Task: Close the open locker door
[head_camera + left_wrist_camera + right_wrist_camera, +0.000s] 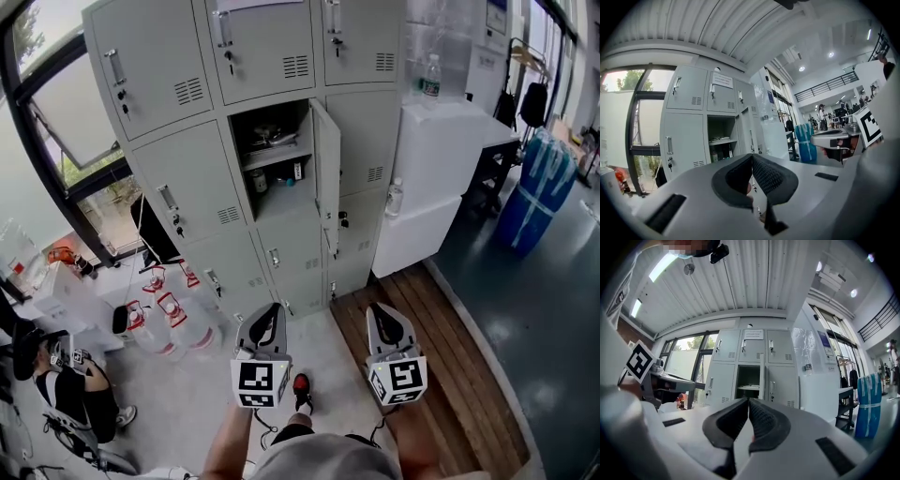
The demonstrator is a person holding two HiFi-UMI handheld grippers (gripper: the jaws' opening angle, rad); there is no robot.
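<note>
A bank of grey lockers (187, 150) stands ahead. One middle compartment (272, 155) is open, with small items on its shelves. Its door (326, 164) swings out to the right, almost edge-on to me. Both grippers hang low in front of me, well short of the lockers. My left gripper (264, 323) is shut with nothing in it, and my right gripper (387, 323) is shut and empty too. In the left gripper view the left gripper (751, 157) points at the open compartment (721, 140). In the right gripper view the door (762, 380) stands just above the right gripper (748, 401).
A white cabinet (436, 169) with a water bottle (430, 77) on top stands right of the lockers. A blue wrapped barrel (539, 187) is at the far right. Water jugs (173, 319) and a seated person (75, 384) are at the lower left. A wooden floor strip (441, 366) runs along the right.
</note>
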